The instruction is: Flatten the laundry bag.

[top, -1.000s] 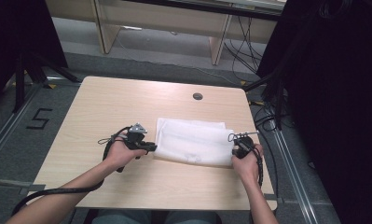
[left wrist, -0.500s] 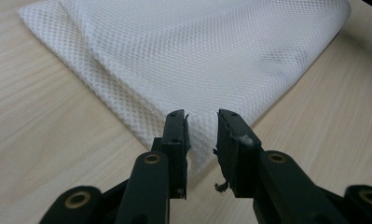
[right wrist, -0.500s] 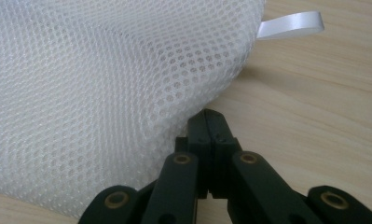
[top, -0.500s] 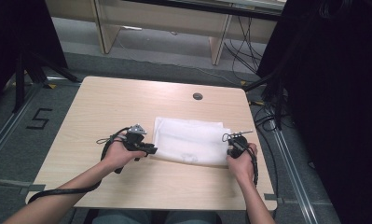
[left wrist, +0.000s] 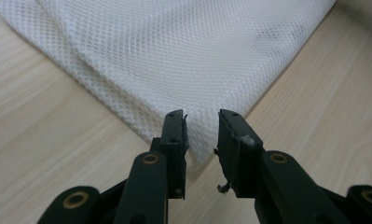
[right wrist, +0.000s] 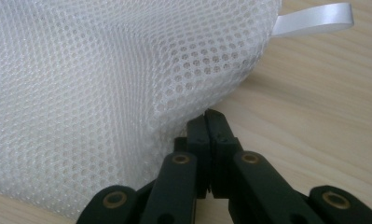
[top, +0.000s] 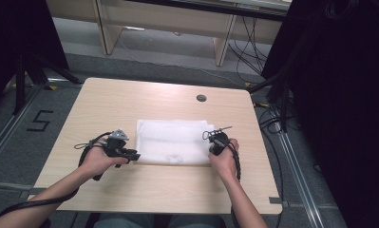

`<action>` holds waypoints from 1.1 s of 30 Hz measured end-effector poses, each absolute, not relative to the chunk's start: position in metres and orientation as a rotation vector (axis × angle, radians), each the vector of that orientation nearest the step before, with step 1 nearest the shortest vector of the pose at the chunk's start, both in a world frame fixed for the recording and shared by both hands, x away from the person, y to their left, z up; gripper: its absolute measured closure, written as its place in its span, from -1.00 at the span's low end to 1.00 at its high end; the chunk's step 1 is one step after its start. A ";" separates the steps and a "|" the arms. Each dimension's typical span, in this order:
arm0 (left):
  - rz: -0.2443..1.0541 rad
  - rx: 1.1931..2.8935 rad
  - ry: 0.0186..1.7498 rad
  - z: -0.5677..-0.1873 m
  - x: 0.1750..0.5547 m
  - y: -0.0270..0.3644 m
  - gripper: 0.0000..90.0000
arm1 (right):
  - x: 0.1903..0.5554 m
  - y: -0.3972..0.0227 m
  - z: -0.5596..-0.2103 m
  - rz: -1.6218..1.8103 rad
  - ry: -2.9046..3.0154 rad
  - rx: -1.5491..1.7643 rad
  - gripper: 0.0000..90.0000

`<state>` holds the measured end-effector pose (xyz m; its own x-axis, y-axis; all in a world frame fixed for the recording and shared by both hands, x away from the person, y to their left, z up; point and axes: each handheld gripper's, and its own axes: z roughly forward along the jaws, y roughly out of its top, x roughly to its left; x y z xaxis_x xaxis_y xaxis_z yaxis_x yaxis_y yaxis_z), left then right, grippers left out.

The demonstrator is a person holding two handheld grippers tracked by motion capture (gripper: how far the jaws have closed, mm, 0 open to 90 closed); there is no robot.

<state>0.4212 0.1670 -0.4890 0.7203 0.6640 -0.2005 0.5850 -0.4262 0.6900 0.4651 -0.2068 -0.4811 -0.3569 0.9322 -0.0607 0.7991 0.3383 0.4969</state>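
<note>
1. Two grippers work one white mesh bag (top: 174, 141), which lies folded flat at the middle of the table (top: 130, 99), its near edge toward the person.
2. Right gripper (right wrist: 207, 122): jaws pressed together on the bag's near right corner, with the mesh bunched and lifted over the tips. Keep this pinch firm; it anchors the fold. The white ribbon loop (right wrist: 314, 17) lies flat on the wood past that corner.
3. Left gripper (left wrist: 202, 133): its jaws have just been opening and now stand apart, the bag's near left corner lying between the tips without being clamped.
4. Before closing, likely best to slide the tips further onto the mesh so all layers are caught.
5. Then move both corners together, level, to avoid skewing the fold.
</note>
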 end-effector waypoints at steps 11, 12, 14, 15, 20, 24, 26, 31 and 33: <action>0.205 2.157 0.985 -0.493 0.422 0.180 0.55 | 0.460 -0.183 -0.475 0.558 2.340 1.523 0.96; 0.209 2.163 0.983 -0.493 0.423 0.180 0.55 | 0.461 -0.184 -0.475 0.562 2.342 1.507 0.96; 0.212 2.169 0.987 -0.493 0.423 0.180 0.55 | 0.461 -0.185 -0.476 0.566 2.347 1.514 0.96; 0.213 2.166 0.987 -0.493 0.423 0.180 0.55 | 0.461 -0.186 -0.477 0.563 2.352 1.509 0.96; 0.228 2.151 1.015 -0.492 0.424 0.185 0.55 | 0.459 -0.182 -0.476 0.575 2.375 1.504 0.92; 0.268 2.097 1.037 -0.488 0.423 0.191 0.55 | 0.457 -0.188 -0.467 0.566 2.367 1.517 0.88; 0.301 2.080 1.027 -0.483 0.423 0.192 0.55 | 0.459 -0.195 -0.461 0.573 2.332 1.534 0.85; 0.347 2.067 0.966 -0.472 0.420 0.179 0.62 | 0.468 -0.205 -0.440 0.628 2.234 1.548 0.75; 0.349 2.085 0.924 -0.469 0.420 0.171 0.62 | 0.470 -0.204 -0.437 0.623 2.229 1.546 0.73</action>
